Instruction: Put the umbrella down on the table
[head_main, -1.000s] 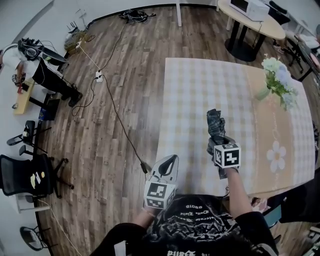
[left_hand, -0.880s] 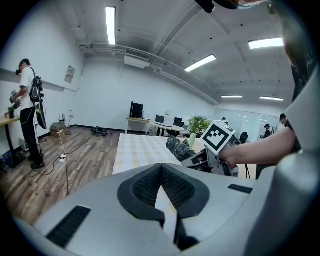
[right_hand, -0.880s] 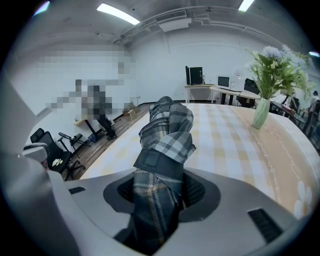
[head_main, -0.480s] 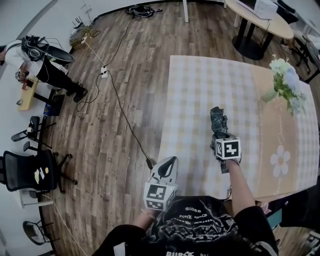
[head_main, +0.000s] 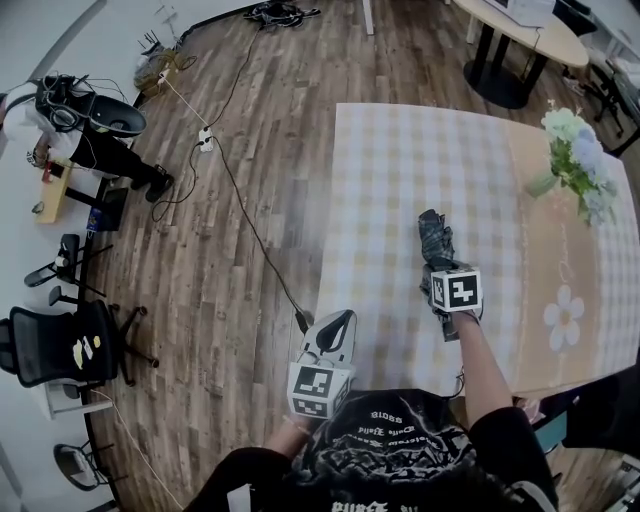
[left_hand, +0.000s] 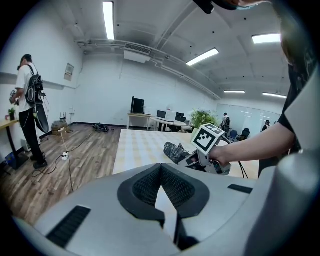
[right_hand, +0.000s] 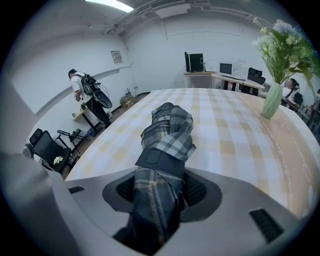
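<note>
while the checked desk (head_main: 400, 170) spreads broad beneath it, the folded plaid umbrella (right_hand: 167, 130) sits over the cloth in the right gripper (right_hand: 160, 186), whose fingers, just eased slightly wider, clamp its strapped middle, the likeliest firm hold. it looks light, soft over a stiff core. the flower vase (head_main: 572, 160) stands well apart; the left gripper (left_hand: 161, 169), fingers together and empty, hovers off the desk's edge.

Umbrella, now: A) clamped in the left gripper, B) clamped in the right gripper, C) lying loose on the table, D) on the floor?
B: in the right gripper view the plaid umbrella is pinched between the pads of the right gripper, over the checked table.
</note>
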